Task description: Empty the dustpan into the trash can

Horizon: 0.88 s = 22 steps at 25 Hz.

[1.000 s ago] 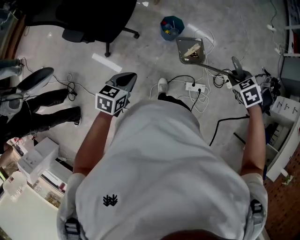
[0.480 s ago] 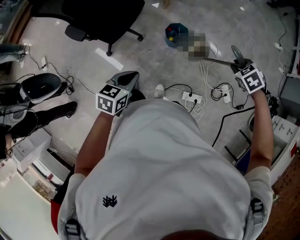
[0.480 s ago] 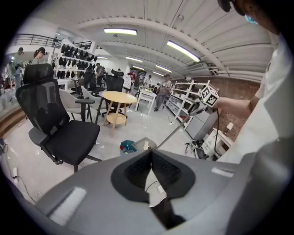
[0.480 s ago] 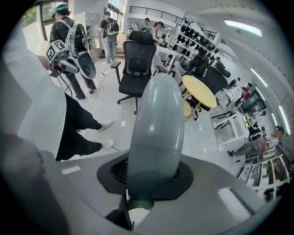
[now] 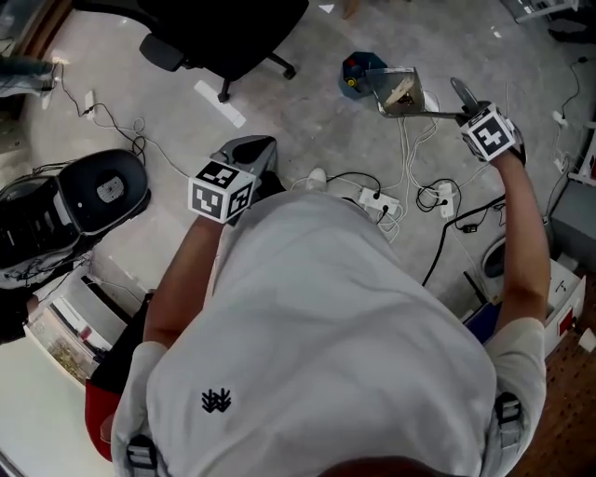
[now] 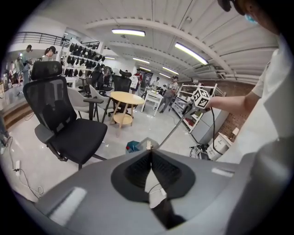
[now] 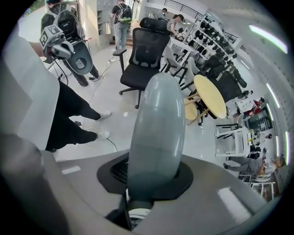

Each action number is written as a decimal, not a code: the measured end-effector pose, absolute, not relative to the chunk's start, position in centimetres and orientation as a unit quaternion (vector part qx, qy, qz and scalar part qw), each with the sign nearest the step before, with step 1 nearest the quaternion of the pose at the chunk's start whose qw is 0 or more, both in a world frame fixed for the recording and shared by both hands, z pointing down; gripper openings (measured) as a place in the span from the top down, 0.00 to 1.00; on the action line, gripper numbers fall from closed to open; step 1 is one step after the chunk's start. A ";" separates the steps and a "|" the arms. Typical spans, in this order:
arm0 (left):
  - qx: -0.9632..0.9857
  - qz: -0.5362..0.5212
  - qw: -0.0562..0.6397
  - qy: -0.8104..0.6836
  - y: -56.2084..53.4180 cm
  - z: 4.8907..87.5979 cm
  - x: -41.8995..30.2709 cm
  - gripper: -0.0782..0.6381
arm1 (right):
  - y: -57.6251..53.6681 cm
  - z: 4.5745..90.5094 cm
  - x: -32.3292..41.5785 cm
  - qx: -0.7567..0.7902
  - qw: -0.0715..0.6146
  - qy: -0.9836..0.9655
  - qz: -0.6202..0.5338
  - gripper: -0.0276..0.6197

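A grey dustpan with pale scraps in it hangs above the floor, right beside a small blue trash can. Its long handle runs back to my right gripper, which is shut on the handle's rounded grey end. The left gripper view shows the blue trash can with the dustpan's edge next to it. My left gripper is held in front of the person's body, well left of the can, its jaws shut with nothing between them.
A black office chair stands at the back left of the floor. A power strip with tangled cables lies just ahead of the person's shoe. A black rounded device sits at the left, and boxes and a cabinet at the right.
My right gripper has carried the dustpan up and toward the blue trash can, so the pan now sits right beside it. The left gripper has hardly moved.
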<state>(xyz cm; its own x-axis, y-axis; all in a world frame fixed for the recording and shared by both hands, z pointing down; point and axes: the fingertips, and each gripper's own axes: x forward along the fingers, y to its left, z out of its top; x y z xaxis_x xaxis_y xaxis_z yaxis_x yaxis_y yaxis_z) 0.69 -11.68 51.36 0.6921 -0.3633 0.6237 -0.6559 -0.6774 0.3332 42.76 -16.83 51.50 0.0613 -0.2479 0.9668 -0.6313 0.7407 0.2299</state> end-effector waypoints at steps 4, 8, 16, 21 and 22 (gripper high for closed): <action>0.871 0.261 0.285 -0.304 -12.4 51.4 -0.9 0.81 | -18.9 52.1 41.3 0.300 0.670 -0.666 0.133 0.83; 0.870 0.256 0.286 -0.310 -12.2 50.6 -2.2 0.81 | -19.0 51.7 40.2 0.264 0.708 -0.645 0.112 0.83; 0.873 0.248 0.289 -0.306 -14.9 50.6 -4.0 0.81 | -20.9 52.6 37.0 0.177 0.774 -0.604 0.066 0.83; 0.876 0.243 0.288 -0.302 -15.5 50.2 -4.8 0.81 | -21.1 52.5 35.2 0.137 0.804 -0.578 0.033 0.83; 0.876 0.242 0.288 -0.302 -15.8 50.3 -5.1 0.81 | -21.3 52.6 34.7 0.129 0.809 -0.573 0.028 0.83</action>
